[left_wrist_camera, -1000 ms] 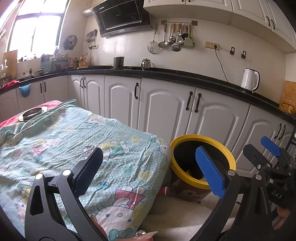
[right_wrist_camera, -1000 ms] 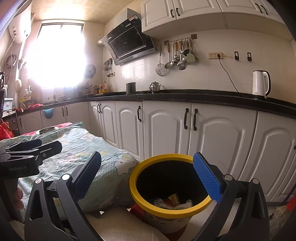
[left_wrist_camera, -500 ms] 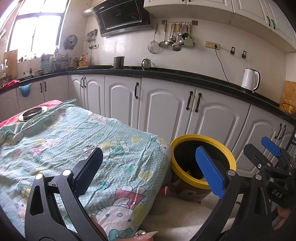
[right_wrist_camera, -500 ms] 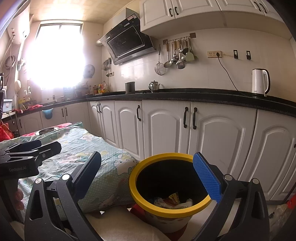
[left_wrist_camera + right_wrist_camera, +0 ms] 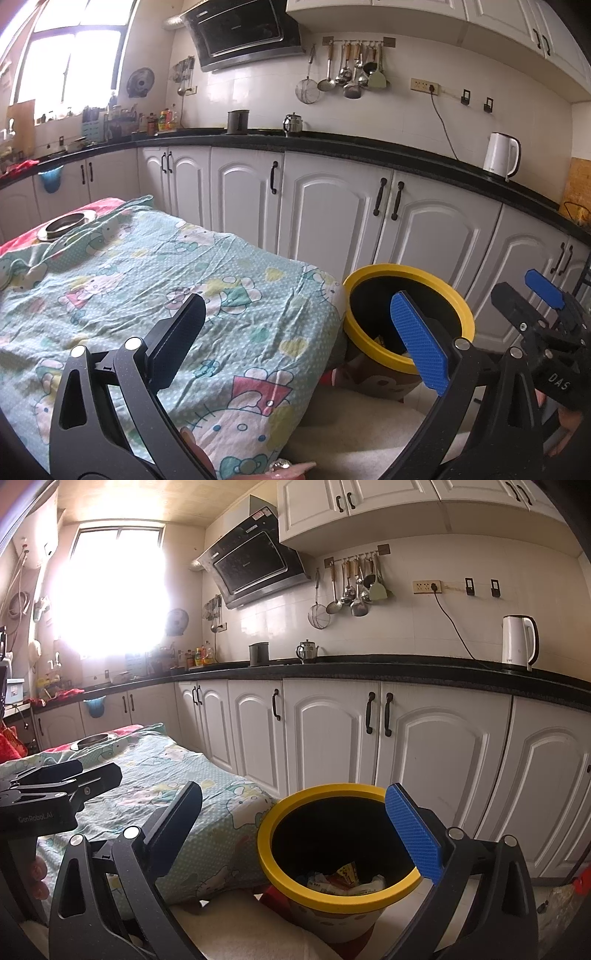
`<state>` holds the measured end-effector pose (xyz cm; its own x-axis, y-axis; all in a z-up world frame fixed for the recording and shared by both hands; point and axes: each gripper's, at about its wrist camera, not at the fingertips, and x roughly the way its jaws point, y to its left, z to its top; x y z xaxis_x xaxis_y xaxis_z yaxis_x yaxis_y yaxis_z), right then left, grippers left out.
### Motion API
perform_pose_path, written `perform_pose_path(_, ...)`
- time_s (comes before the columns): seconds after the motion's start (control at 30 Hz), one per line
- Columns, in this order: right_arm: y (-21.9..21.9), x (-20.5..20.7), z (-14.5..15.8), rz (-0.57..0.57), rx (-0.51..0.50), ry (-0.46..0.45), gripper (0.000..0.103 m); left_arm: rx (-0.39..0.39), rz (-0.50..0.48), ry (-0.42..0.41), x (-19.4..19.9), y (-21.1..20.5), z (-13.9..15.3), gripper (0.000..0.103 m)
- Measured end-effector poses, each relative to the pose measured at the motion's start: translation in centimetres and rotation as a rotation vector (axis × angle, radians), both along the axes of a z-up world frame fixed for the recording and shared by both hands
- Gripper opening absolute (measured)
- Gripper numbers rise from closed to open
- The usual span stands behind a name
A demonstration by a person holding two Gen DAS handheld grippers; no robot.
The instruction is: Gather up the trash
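Left gripper [image 5: 299, 332]: fingers spread wide, nothing between them, black pad at 8 o'clock and blue ribbed pad at 4 o'clock in its own view, held above the near edge of the cartoon-print cloth [image 5: 147, 288] covering the table. Right gripper [image 5: 295, 819]: likewise spread wide and empty, its blue pad at 4 o'clock overlapping the far right rim of the bin; it also shows at 3 o'clock in the left wrist view, just beyond the bin. Trash bin [image 5: 332, 886]: yellow rim, dark interior, pale printed body, standing on the floor just beside the table's right corner and in front of the white base cabinets [image 5: 332, 731]. Trash [image 5: 343, 880]: crumpled wrappers, white, red and yellow, lying at the bottom of the bin, seen at 6 o'clock in the right wrist view; mostly hidden in the left view. Metal dish [image 5: 66, 223]: shallow, round, on the cloth at 9 o'clock, well apart from both grippers. Black countertop [image 5: 332, 146]: carries a white electric kettle [image 5: 500, 155] at 2 o'clock, a small metal teapot [image 5: 293, 123] and a dark canister [image 5: 237, 121] at 12 o'clock. Range hood [image 5: 243, 29] and a rail of hanging utensils [image 5: 351, 74]: on the tiled wall above.
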<state>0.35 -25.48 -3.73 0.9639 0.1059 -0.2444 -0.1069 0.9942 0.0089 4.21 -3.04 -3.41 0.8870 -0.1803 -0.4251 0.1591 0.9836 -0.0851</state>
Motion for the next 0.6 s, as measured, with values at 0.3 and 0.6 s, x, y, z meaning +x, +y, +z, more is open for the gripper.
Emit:
perform_pose_path(0.3,0.3,0.0,-0.2,-0.001,0.002,0.022,0.097,-0.023,0.065,0.069,0.8,1.9,0.0,0.092)
perform_pose_path(0.6,8.2,2.1,1.8,0.188,0.004,0.056,0.097,-0.069,0.367,0.147,0.0,17.1,1.9,0.092)
